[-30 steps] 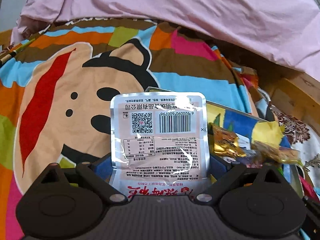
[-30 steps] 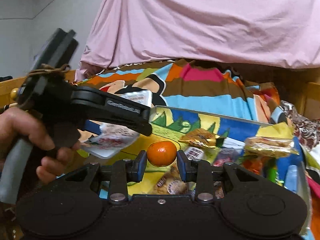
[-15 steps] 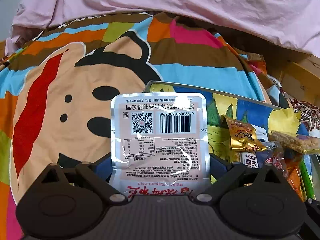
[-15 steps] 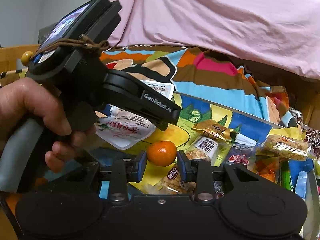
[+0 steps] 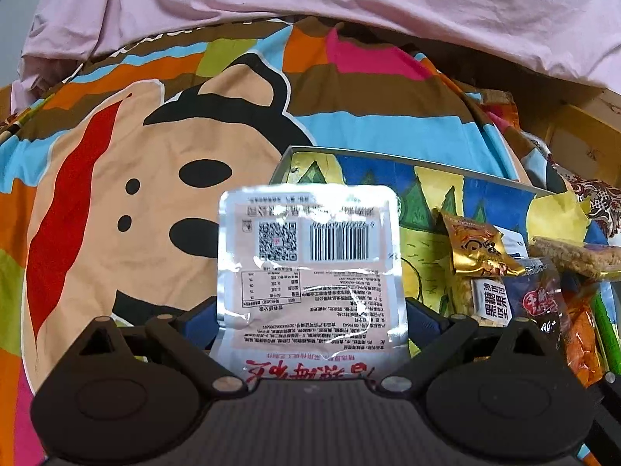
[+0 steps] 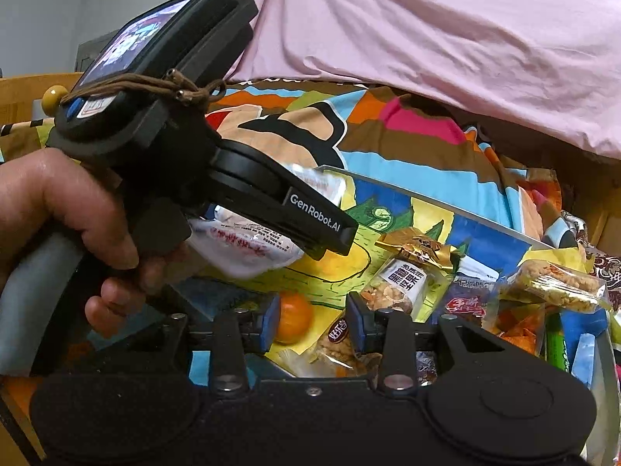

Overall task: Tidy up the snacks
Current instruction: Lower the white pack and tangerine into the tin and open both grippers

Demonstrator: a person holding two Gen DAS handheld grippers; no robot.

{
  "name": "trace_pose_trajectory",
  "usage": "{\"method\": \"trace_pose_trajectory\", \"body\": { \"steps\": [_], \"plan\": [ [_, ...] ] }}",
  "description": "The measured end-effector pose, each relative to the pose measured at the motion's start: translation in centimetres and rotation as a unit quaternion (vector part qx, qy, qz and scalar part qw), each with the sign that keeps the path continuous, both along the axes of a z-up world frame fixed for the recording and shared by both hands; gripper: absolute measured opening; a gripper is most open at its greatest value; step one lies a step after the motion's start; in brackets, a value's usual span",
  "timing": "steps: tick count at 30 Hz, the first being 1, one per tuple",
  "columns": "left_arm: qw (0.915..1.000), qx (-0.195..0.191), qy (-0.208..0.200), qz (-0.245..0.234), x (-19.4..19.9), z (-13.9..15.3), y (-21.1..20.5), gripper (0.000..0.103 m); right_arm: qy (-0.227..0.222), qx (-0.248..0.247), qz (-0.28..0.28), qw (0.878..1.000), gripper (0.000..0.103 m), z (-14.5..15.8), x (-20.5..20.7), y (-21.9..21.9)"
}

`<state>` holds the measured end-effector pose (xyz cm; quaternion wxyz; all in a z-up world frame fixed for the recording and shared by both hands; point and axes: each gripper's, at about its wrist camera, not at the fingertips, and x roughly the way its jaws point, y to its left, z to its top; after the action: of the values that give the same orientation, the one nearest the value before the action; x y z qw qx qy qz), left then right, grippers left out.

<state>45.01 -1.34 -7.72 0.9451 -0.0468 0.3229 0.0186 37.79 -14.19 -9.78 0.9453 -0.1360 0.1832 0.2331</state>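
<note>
My left gripper (image 5: pixel 310 310) is shut on a silver and pink snack pouch (image 5: pixel 310 272), held upright with its barcode side facing the camera, above the left end of a colourful cartoon-printed tray (image 5: pixel 349 163). The pouch also shows in the right wrist view (image 6: pixel 248 248), under the left gripper's body (image 6: pixel 271 209). My right gripper (image 6: pixel 314 322) is open over the tray. A small orange (image 6: pixel 295 322) lies against its left pad, loose. Several wrapped snacks lie in the tray, among them a gold packet (image 5: pixel 477 248) and a nut bar (image 6: pixel 403 283).
The tray (image 6: pixel 446 202) lies on a bright cartoon bedspread (image 5: pixel 155 155). A pink sheet (image 5: pixel 310 0) is bunched up behind. A clear-wrapped cereal bar (image 6: pixel 559 283) and orange chips (image 5: pixel 582 334) crowd the tray's right side. A wooden bed frame (image 5: pixel 582 124) stands at the far right.
My left gripper has carried the pouch right, over the tray's left end. My right gripper has opened, letting go of the orange, which now lies by its left pad.
</note>
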Motion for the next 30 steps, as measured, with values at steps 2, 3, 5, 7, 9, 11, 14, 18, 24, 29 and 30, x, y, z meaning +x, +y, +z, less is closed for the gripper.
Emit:
{"method": "trace_pose_trajectory", "body": {
  "steps": [2, 3, 5, 7, 9, 11, 14, 18, 24, 29, 30],
  "plan": [
    [1.0000, 0.004, 0.001, 0.000, 0.0, 0.0, -0.1, 0.099, 0.001, 0.001, -0.001, 1.000, 0.043, 0.0, 0.1, 0.0],
    [1.0000, 0.003, 0.001, -0.002, 0.0, 0.1, -0.1, 0.099, 0.001, 0.002, -0.002, 1.000, 0.044, 0.0, 0.1, -0.1],
    [1.0000, -0.003, 0.004, 0.000, 0.1, 0.1, 0.1, 0.099, 0.000, 0.004, -0.003, 1.000, 0.046, 0.1, 0.0, -0.1],
    [0.9999, -0.016, 0.005, 0.002, 0.0, 0.2, 0.3, 0.100, 0.000, 0.006, -0.004, 1.000, 0.049, 0.2, 0.0, -0.2],
    [0.9996, -0.027, 0.004, 0.006, -0.1, 0.4, 0.6, 0.100, 0.000, 0.008, -0.005, 1.000, 0.056, 0.3, -0.1, -0.3],
    [0.9994, -0.034, 0.000, 0.008, -0.4, 0.7, 0.7, 0.100, -0.001, 0.011, -0.007, 1.000, 0.060, 0.6, -0.3, -0.5],
    [0.9989, -0.043, -0.011, 0.011, -1.0, 1.5, 1.0, 0.101, -0.004, 0.013, -0.017, 1.000, 0.064, 1.3, -0.5, -1.0],
    [0.9978, -0.056, -0.029, 0.020, -2.2, 3.1, 1.7, 0.102, -0.012, 0.024, -0.030, 0.999, 0.073, 3.1, -1.2, -1.8],
    [0.9951, -0.072, -0.056, 0.037, -5.2, 6.0, 2.5, 0.102, -0.042, 0.045, -0.044, 0.997, 0.087, 7.1, -3.9, -3.3],
    [0.9911, -0.083, -0.092, 0.049, -8.5, 8.8, 3.0, 0.102, -0.065, 0.065, -0.057, 0.994, 0.097, 10.0, -7.0, -4.7],
    [0.9905, -0.084, -0.097, 0.050, -9.2, 9.3, 3.0, 0.102, -0.070, 0.068, -0.059, 0.993, 0.098, 10.5, -7.7, -5.0]
  ]
}}
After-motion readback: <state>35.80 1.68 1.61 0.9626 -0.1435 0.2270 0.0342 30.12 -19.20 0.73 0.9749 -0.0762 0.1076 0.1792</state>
